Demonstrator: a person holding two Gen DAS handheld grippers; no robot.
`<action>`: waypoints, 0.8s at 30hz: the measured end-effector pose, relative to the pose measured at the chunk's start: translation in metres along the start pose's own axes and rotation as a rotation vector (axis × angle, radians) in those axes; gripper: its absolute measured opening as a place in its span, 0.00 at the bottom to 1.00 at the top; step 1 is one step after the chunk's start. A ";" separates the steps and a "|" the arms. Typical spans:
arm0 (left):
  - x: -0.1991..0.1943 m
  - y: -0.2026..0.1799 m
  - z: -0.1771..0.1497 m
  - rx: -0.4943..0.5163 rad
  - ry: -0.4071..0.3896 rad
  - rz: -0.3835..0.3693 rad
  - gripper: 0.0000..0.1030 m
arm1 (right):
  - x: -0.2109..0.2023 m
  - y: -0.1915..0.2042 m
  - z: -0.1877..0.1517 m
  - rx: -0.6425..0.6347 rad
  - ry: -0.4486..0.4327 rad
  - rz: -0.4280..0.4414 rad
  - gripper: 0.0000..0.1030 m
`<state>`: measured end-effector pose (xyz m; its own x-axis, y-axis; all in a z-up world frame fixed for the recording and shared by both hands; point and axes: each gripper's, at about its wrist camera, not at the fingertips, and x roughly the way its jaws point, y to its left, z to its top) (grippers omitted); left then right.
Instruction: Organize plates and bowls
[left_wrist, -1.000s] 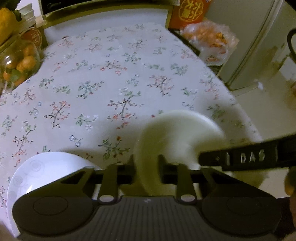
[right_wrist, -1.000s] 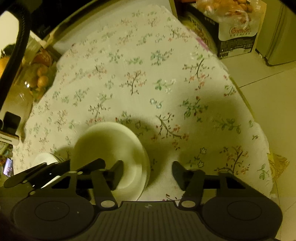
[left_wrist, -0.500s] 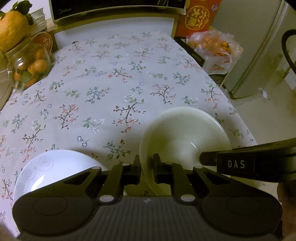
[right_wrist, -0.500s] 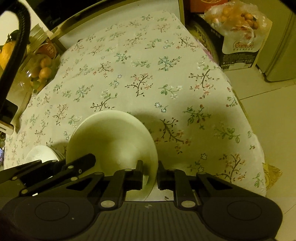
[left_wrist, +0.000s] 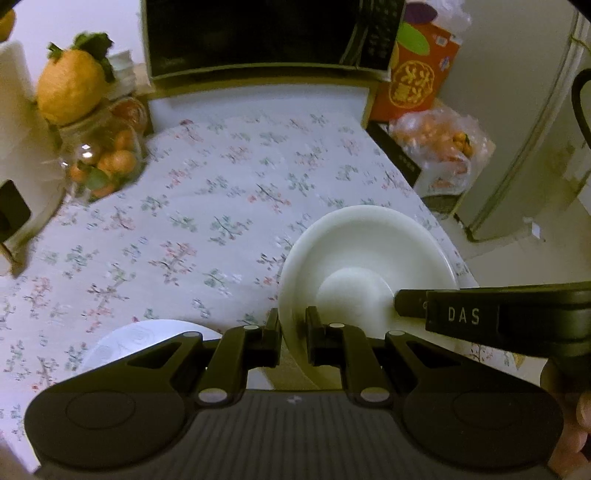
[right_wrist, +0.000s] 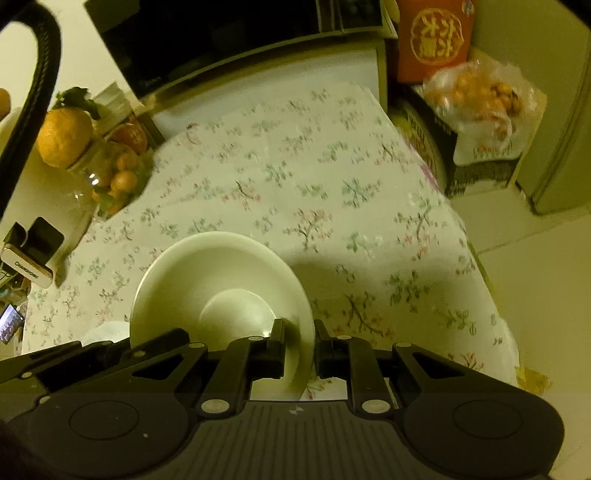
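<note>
Phone stand (right_wrist: 31, 254) visible right view only; left view crops it.

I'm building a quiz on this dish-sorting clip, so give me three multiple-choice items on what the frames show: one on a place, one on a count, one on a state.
1. Where is the patterned plate?
A. On the tablecloth, left of the cream bowl
B. On the microwave
C. On the floor

2. How many claws clamp the cream bowl?
A. None
B. One
C. Two

3. How does the cream bowl sit?
A. Upside down on the cloth
B. Tilted, held by its rim
C. Stacked on the plate

Answers:
1 A, it lies on the floral tablecloth.
2 C, the left claw and right claw each pinch the rim.
3 B, its inside faces the cameras.
</note>
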<state>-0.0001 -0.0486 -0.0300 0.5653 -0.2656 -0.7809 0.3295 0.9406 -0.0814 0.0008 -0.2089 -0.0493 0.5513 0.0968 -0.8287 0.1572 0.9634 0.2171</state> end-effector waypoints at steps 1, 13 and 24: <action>-0.003 0.003 0.001 -0.006 -0.007 0.005 0.11 | -0.002 0.003 0.000 -0.007 -0.008 0.005 0.15; -0.031 0.045 -0.003 -0.103 -0.041 0.052 0.10 | -0.008 0.047 -0.001 -0.099 -0.018 0.092 0.15; -0.041 0.086 -0.042 -0.163 0.036 0.077 0.10 | 0.005 0.092 -0.026 -0.214 0.081 0.157 0.14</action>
<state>-0.0268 0.0526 -0.0316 0.5560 -0.1863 -0.8101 0.1578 0.9805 -0.1172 -0.0033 -0.1134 -0.0475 0.4865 0.2603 -0.8340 -0.1067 0.9651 0.2390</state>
